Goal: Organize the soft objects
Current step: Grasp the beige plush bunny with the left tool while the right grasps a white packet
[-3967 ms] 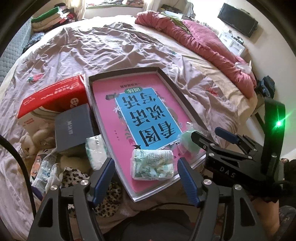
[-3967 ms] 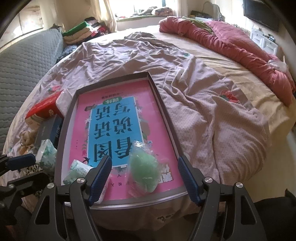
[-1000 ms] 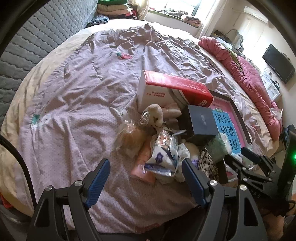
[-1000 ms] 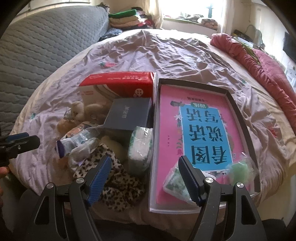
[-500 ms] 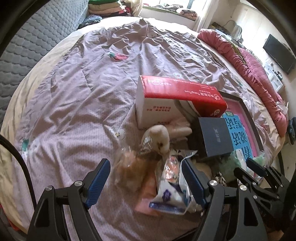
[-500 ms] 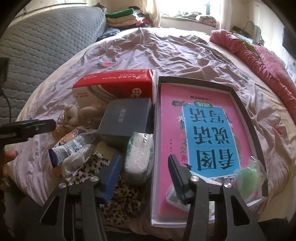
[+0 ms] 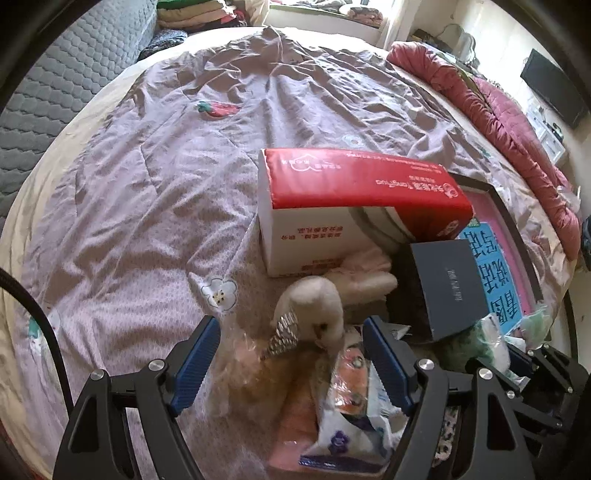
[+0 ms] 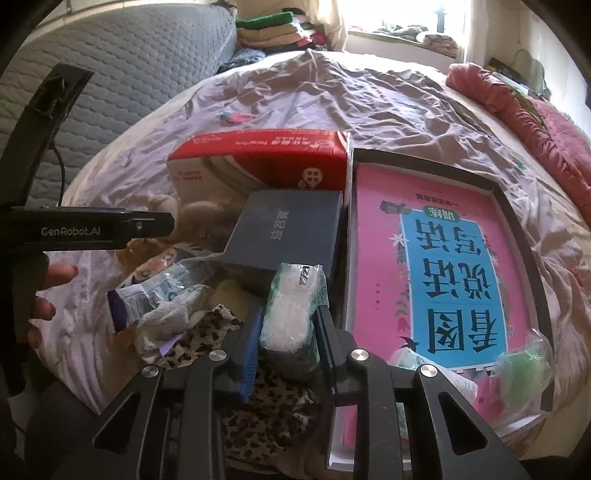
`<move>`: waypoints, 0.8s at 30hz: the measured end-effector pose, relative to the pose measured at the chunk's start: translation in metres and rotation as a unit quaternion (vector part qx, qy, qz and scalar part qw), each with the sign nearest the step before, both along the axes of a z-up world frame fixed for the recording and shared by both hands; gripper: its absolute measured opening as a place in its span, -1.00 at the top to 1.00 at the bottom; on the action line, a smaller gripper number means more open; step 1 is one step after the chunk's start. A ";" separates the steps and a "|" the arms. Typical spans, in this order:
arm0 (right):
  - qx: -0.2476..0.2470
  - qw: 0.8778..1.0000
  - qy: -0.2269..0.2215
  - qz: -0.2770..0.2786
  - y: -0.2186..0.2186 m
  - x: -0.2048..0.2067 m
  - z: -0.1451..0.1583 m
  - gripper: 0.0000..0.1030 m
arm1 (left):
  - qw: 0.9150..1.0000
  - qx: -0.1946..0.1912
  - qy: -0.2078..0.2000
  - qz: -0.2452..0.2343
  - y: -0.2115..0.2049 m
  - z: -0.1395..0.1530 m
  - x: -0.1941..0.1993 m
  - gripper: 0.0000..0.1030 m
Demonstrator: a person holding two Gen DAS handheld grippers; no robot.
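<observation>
A heap of soft things lies on the bed. My left gripper [image 7: 290,341] is open, its blue pads on either side of a cream plush toy [image 7: 314,310] and a clear bag with a tan plush [image 7: 243,369]. A white and blue packet [image 7: 351,417] lies just right of it. My right gripper [image 8: 286,334] is shut on a green and white tissue pack [image 8: 293,306] standing beside a leopard-print cloth [image 8: 218,332]. The pink and blue box tray [image 8: 443,258] lies to its right, with a green soft item in a bag [image 8: 521,369] at its near corner.
A red and white tissue box [image 7: 354,206] and a dark blue box [image 7: 450,284] sit behind the heap. The mauve bedspread [image 7: 166,166] stretches left and back. A red quilt [image 7: 517,122] lies at the far right; folded clothes [image 8: 273,26] at the back.
My left gripper moved forward over the plush toy, pads now flanking it. My right gripper closed from open onto the tissue pack.
</observation>
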State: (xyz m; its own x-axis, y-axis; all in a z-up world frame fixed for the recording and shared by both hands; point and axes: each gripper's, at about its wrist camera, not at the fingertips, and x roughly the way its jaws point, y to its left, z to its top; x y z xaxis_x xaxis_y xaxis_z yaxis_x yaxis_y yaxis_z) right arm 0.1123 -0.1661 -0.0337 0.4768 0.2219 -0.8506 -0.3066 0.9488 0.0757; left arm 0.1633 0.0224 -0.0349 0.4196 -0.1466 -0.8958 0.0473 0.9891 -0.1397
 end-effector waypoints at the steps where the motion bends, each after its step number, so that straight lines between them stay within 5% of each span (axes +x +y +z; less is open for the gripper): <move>1: 0.004 1.000 0.004 -0.001 0.000 0.001 -0.002 0.45 | 1.000 0.003 -0.002 -0.002 0.000 -0.001 0.002 -0.53; 12: 0.027 1.000 0.012 0.004 -0.007 0.006 -0.005 0.54 | 0.999 0.020 0.013 -0.028 -0.011 -0.018 0.019 -0.48; 18: 0.032 0.999 0.012 0.004 -0.008 0.006 -0.005 0.55 | 0.999 0.017 0.011 -0.047 -0.018 -0.017 0.023 -0.06; 20: 0.034 0.999 0.013 0.004 -0.009 0.006 -0.005 0.55 | 0.998 0.009 0.014 -0.055 -0.020 -0.015 0.025 0.27; 24: 0.043 0.999 0.013 0.001 -0.011 0.005 -0.003 0.55 | 0.998 -0.010 0.018 -0.055 -0.018 -0.012 0.023 0.32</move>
